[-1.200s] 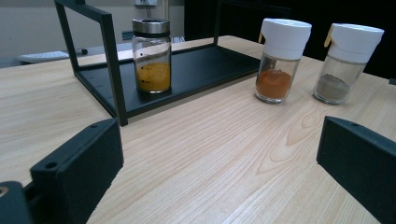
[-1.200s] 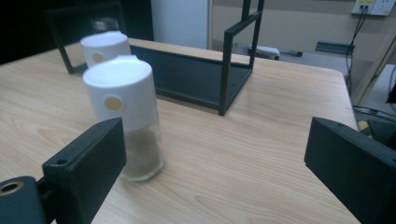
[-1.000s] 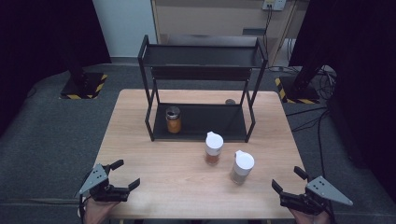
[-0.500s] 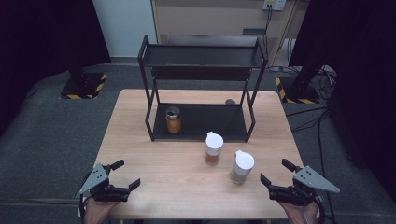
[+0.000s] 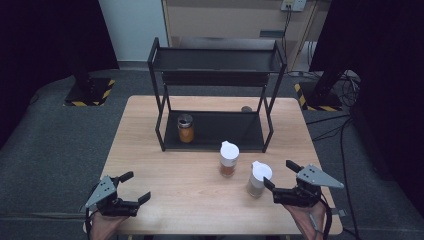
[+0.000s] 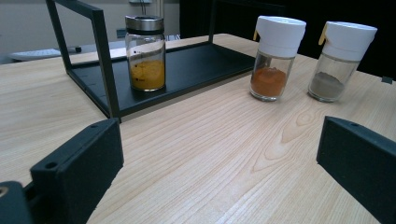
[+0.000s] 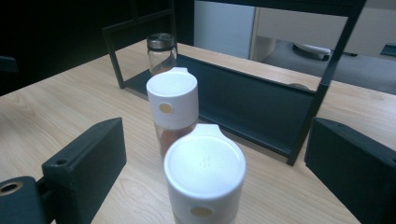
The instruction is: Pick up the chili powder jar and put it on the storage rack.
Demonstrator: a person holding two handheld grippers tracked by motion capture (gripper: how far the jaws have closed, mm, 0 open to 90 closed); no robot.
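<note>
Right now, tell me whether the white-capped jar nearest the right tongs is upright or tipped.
Upright. The grey-spice jar stands on its base on the table, white cap on top, between the open right tongs, untouched.

Three spice jars total. Two white-capped: one with orange powder [image 5: 229, 159] at frame centre, one with grey powder [image 5: 259, 178] lower right of centre. One metal-lidded jar [image 5: 185, 128], yellow powder, left of centre on lower shelf. One black two-tier rack [image 5: 218, 61], upper centre. One table [image 5: 160, 175]. Two grippers: left gripper [image 5: 131, 186] lower left, right gripper [image 5: 279, 174] lower right. Two yellow-black striped stand bases on floor, upper left [image 5: 90, 90] and upper right [image 5: 320, 96].
</note>
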